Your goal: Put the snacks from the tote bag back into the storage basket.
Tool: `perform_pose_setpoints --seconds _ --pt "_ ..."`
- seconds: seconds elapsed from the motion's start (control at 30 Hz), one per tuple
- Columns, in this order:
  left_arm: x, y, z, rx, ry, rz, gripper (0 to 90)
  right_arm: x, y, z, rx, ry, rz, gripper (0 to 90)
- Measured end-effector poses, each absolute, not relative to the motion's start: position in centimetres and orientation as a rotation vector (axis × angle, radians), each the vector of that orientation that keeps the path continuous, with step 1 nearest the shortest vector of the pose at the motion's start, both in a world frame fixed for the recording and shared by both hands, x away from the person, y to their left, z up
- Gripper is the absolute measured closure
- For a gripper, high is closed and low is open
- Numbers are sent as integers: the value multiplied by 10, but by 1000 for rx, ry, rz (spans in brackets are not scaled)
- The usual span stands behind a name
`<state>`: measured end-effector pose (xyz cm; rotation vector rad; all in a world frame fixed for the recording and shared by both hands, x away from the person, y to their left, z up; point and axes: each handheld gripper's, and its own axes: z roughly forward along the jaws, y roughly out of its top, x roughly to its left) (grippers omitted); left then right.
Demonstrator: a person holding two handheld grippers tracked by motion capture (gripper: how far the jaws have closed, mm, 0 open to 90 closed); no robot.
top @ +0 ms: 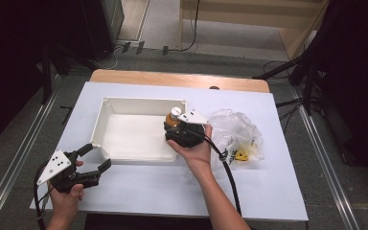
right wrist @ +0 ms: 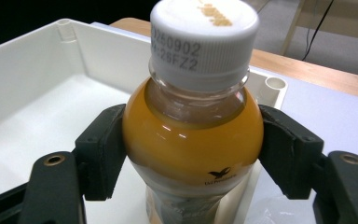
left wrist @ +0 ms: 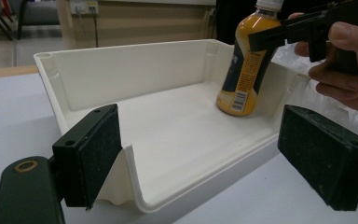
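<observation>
Orange-juice bottle sitting upright between the right gripper pads, shoulder of the bottle level with the fingers. Both pads flush against the bottle's widest part in the right gripper view, no visible gap either side, so reads as clamped on the bottle at a wide opening. White cap clear above the jaws, untouched. From the left gripper view: bottle tilted slightly, base resting on the floor of the white tray, in the corner by the far and right walls, right gripper gripping it up near the neck end. High view: same bottle at the tray's far right corner, tray on the white table sheet, right gripper above it with hand wrapped around the body. Crumpled clear plastic bag just right of the tray, something yellow inside. Left gripper near the tray's near left corner, fingers spread wide, nothing between them, touching nothing; tray edge framed between the pads but apart from both.
</observation>
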<state>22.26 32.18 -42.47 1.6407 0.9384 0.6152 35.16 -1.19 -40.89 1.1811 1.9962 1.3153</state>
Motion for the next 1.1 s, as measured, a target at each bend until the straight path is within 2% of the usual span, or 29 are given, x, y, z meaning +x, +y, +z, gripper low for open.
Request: perform_pose_setpoints --seconds 0.43,0.67,1.1 --pt "223 321 -425 1641 931 616 138 347 -22 -395 1145 1962 1428 274" --pt "223 319 -424 1640 930 620 127 342 -29 -389 1139 1935 1452 227" --pt "224 317 -426 1646 928 617 116 337 -45 -382 1132 1916 1463 220"
